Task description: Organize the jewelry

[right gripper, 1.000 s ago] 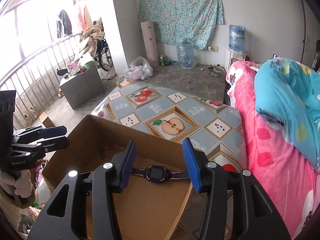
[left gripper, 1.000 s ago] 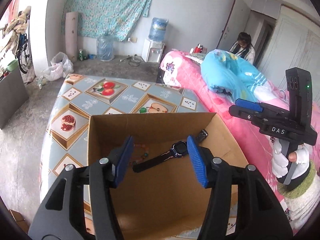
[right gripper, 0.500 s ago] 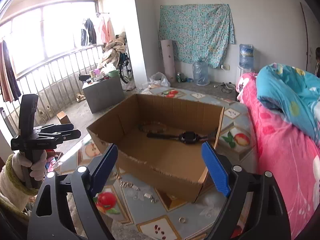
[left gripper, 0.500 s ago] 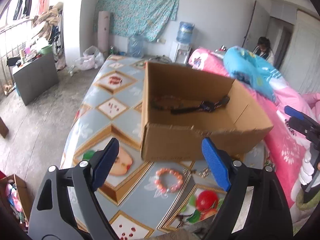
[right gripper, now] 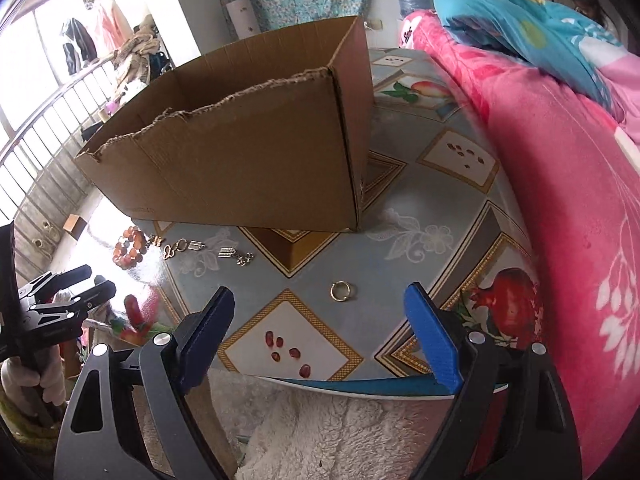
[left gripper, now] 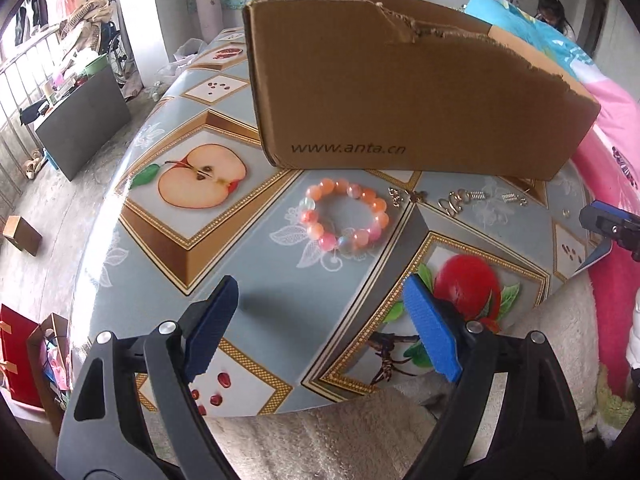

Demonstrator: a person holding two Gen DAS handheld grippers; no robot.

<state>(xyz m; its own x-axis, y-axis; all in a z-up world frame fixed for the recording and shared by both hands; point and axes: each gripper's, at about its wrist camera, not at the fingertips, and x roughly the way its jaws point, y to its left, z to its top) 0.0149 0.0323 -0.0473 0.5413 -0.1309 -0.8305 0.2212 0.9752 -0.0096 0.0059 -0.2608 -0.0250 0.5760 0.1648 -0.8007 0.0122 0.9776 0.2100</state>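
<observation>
Your left claw (left gripper: 320,328) gapes empty, low centre; bead bracelet (left gripper: 344,216) lies mid-frame on the worktop (left gripper: 248,240) before the box (left gripper: 400,92); right claw (right gripper: 320,332) also spread, ring (right gripper: 340,291) just ahead; next, likely descend, straddle, pinch.

Box side text: "www.anta.cn", printed in dark italic letters low on the outer wall of the brown cardboard box (left gripper: 400,92), left wrist view.
Same box, right wrist view: a small dark line of print low on the box wall (right gripper: 248,168), too small to read.
Left gripper body: faint lettering on the black frame (right gripper: 60,320), not legible.
</observation>
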